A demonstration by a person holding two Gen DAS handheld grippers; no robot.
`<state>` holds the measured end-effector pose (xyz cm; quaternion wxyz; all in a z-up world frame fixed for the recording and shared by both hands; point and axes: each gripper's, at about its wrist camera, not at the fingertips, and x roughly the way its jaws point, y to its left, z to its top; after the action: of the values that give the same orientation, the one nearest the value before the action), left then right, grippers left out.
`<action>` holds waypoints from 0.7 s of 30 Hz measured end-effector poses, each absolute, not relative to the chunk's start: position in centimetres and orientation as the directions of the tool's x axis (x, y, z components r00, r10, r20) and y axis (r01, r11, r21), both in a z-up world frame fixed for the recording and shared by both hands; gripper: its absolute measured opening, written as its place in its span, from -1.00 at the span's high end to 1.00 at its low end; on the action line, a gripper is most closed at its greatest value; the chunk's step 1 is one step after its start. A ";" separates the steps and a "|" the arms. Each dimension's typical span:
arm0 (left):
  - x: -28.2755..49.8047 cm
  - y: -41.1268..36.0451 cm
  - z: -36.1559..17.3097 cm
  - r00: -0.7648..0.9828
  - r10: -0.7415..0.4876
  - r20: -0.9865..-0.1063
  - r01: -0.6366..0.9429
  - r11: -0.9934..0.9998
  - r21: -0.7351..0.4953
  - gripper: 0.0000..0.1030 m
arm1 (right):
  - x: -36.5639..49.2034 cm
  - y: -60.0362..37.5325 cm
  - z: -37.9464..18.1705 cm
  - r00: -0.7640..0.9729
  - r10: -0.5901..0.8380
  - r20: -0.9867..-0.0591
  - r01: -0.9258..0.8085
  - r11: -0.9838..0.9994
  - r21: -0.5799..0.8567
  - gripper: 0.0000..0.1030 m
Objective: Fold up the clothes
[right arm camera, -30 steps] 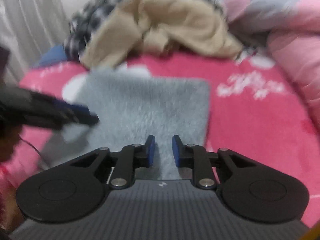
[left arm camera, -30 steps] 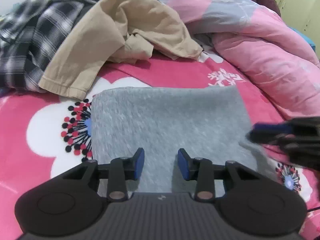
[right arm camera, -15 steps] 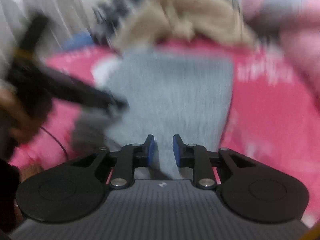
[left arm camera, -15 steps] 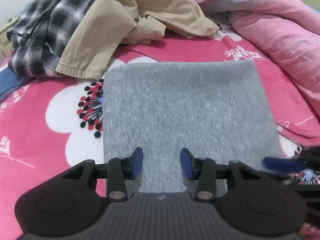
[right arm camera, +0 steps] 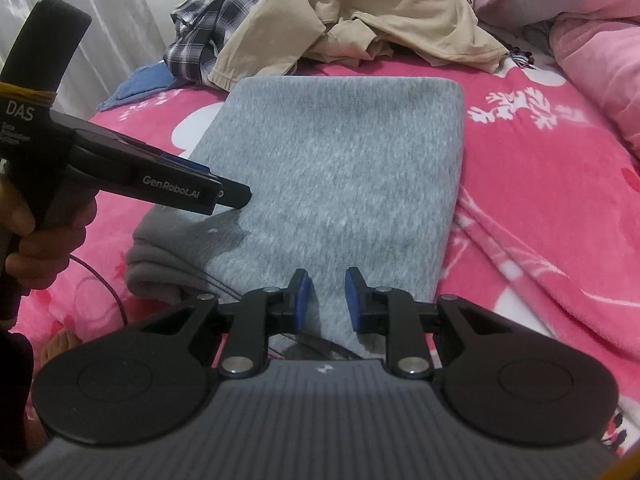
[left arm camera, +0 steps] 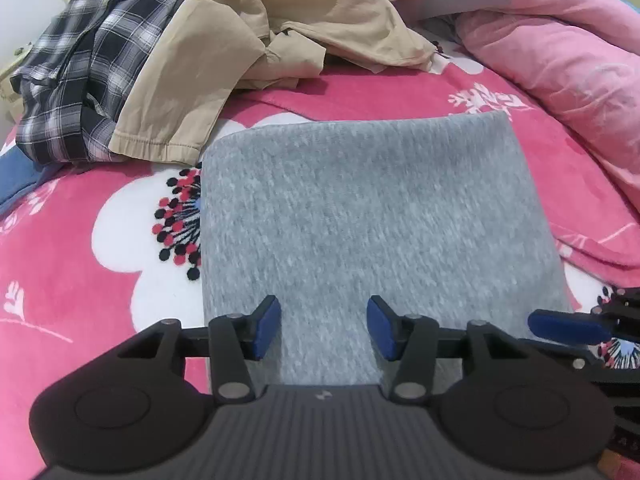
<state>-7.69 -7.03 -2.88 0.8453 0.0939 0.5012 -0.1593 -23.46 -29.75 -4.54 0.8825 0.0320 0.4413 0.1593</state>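
Far left on the bed (left arm camera: 60, 240) the plaid shirt (left arm camera: 80, 60) and beige garment (left arm camera: 248, 40) lie in an unfolded heap, beige partly over the plaid, both w/ no tongs near them; judging by the drape they're thin, light and floppy, so you'd prob. pinch a hem or collar edge, not the bulk. Center: the grey knit garment (left arm camera: 360, 208) sits flat on the pink floral blanket, already folded to a thick rectangle, its far edge just short of the beige hem. It looks soft, fuzzy, fairly heavy for cloth, non-slippery, not fragile; layers can slide apart if you lift from one ply only. In the right wrist view its near-left corner (right arm camera: 160, 256) bulges w/ loose stacked layers, so that's where a grab needs to catch all plies. Your left tongs (left arm camera: 324, 328) hover over the near edge, released, wide gap, nothing between. Your right tongs (right arm camera: 323, 300) are at the near edge too, pads apart w/ a narrower gap, holding nothing, cloth only seen behind them. For a next fold, take the near edge at both corners, full thickness. Far right: pink quilt (left arm camera: 560, 60), bunched, well apart from the grey piece.
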 end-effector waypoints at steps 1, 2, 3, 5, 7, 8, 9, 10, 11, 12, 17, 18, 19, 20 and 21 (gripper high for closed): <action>-7.7 -7.0 -2.9 0.446 -0.175 -0.878 0.362 0.932 -0.002 0.01 | -23.5 -29.7 -4.5 0.560 0.309 -0.769 -0.253 0.947 0.196 0.62; -7.6 -7.1 -2.8 0.445 -0.174 -0.878 0.362 0.932 -0.001 0.01 | -23.5 -29.7 -4.5 0.561 0.308 -0.769 -0.253 0.948 0.195 0.62; -7.6 -7.1 -2.8 0.444 -0.173 -0.879 0.361 0.933 -0.001 0.01 | -23.5 -29.7 -4.5 0.561 0.307 -0.769 -0.253 0.948 0.194 0.62; -7.6 -7.1 -2.8 0.443 -0.171 -0.880 0.361 0.933 0.000 0.01 | -23.5 -29.6 -4.5 0.561 0.306 -0.769 -0.252 0.948 0.193 0.62; -7.6 -7.1 -2.8 0.442 -0.169 -0.881 0.361 0.933 0.002 0.00 | -23.6 -29.6 -4.5 0.562 0.305 -0.769 -0.250 0.949 0.194 0.62; -7.6 -7.1 -2.7 0.443 -0.168 -0.881 0.361 0.933 0.003 0.00 | -23.6 -29.6 -4.5 0.562 0.306 -0.768 -0.250 0.949 0.195 0.62; -7.6 -7.2 -2.7 0.443 -0.167 -0.881 0.360 0.933 0.005 -0.01 | -23.6 -29.6 -4.5 0.562 0.306 -0.768 -0.249 0.949 0.196 0.62; -7.6 -7.2 -2.7 0.443 -0.165 -0.881 0.360 0.933 0.006 -0.01 | -23.6 -29.6 -4.5 0.562 0.306 -0.768 -0.248 0.949 0.197 0.62; -7.6 -7.2 -2.7 0.443 -0.164 -0.881 0.361 0.933 0.007 -0.01 | -23.6 -29.6 -4.5 0.562 0.306 -0.768 -0.249 0.949 0.196 0.62; -7.7 -7.2 -2.7 0.443 -0.163 -0.881 0.361 0.933 0.009 -0.02 | -23.6 -29.6 -4.5 0.562 0.306 -0.768 -0.249 0.949 0.196 0.62; -7.6 -7.2 -2.7 0.441 -0.159 -0.883 0.361 0.932 0.013 -0.03 | -23.6 -29.6 -4.5 0.563 0.306 -0.768 -0.247 0.949 0.196 0.62; -7.6 -7.3 -2.7 0.440 -0.158 -0.884 0.361 0.933 0.013 -0.03 | -23.6 -29.6 -4.5 0.563 0.305 -0.768 -0.247 0.949 0.196 0.62; -7.6 -7.3 -2.7 0.439 -0.157 -0.884 0.360 0.933 0.013 -0.03 | -23.6 -29.6 -4.5 0.563 0.305 -0.768 -0.247 0.949 0.195 0.62; -7.6 -7.3 -2.7 0.440 -0.157 -0.884 0.360 0.933 0.014 -0.03 | -23.6 -29.6 -4.5 0.563 0.305 -0.768 -0.247 0.949 0.195 0.62; -7.6 -7.3 -2.7 0.441 -0.156 -0.884 0.360 0.933 0.015 -0.03 | -23.6 -29.6 -4.5 0.563 0.305 -0.768 -0.247 0.949 0.195 0.62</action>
<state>-7.62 -7.30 -2.71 0.8427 0.1010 0.5062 -0.1531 -23.58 -29.55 -4.50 0.8835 0.0326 0.4404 0.1562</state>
